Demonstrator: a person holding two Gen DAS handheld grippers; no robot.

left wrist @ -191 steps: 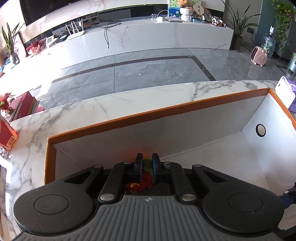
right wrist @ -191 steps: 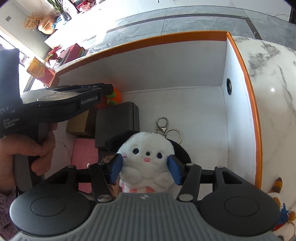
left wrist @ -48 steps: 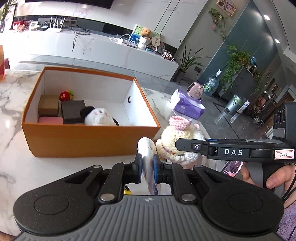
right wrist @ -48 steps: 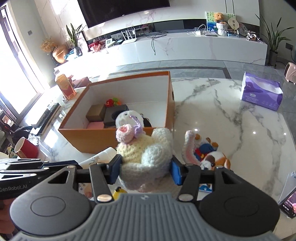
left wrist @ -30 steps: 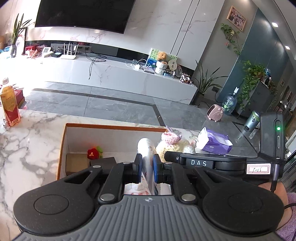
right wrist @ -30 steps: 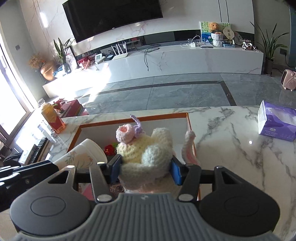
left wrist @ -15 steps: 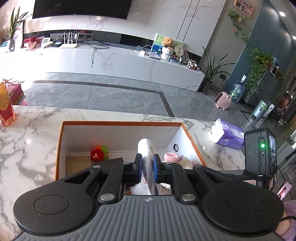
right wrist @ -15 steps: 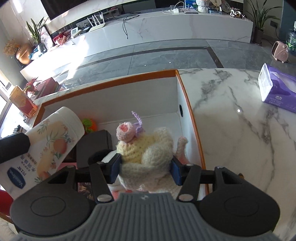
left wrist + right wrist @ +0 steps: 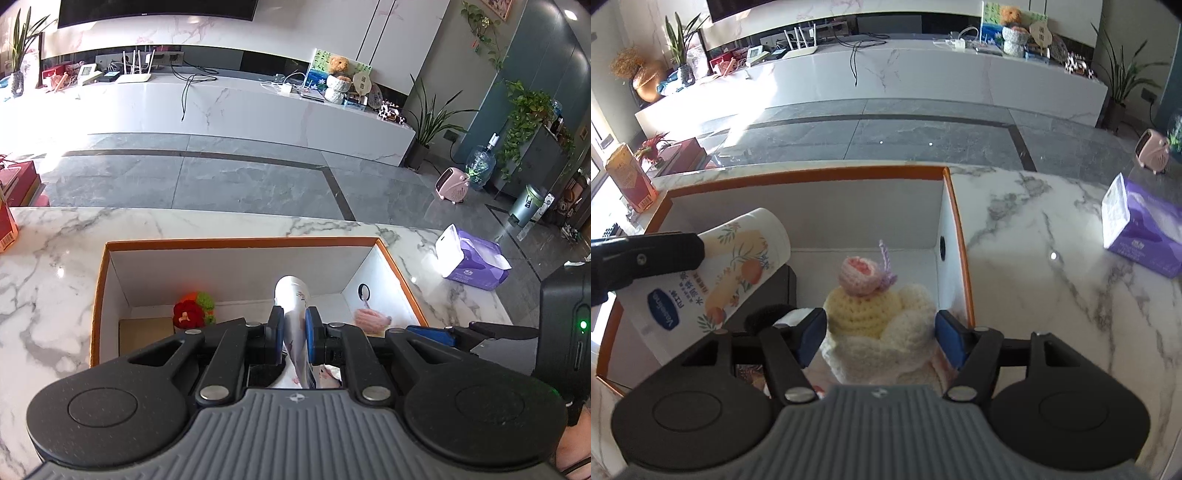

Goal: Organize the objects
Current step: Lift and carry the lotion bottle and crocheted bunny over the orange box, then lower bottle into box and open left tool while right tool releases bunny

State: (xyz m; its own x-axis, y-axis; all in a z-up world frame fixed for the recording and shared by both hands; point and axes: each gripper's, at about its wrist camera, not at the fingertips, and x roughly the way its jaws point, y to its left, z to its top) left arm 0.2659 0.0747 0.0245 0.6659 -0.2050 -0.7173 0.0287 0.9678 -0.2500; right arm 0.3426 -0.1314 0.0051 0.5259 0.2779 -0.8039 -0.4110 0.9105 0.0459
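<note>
left gripper (image 9: pixel 294 334): black, ribbed grey body | fingers (image 9: pixel 947 338): blue pads | silver screws

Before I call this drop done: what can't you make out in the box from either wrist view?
- Left wrist: box floor near us, hidden by the left gripper body.
- Right wrist: crocheted doll underside, hidden by the right gripper, jaws opening; landing unconfirmed.
- Right wrist: lotion tube lower end, behind the gripper.

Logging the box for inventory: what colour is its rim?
Orange, on the box with white inner walls; clearest in the right wrist view.

Bright daylight from left, glare blown out there; fisheye bending at edges; sharp focus.
</note>
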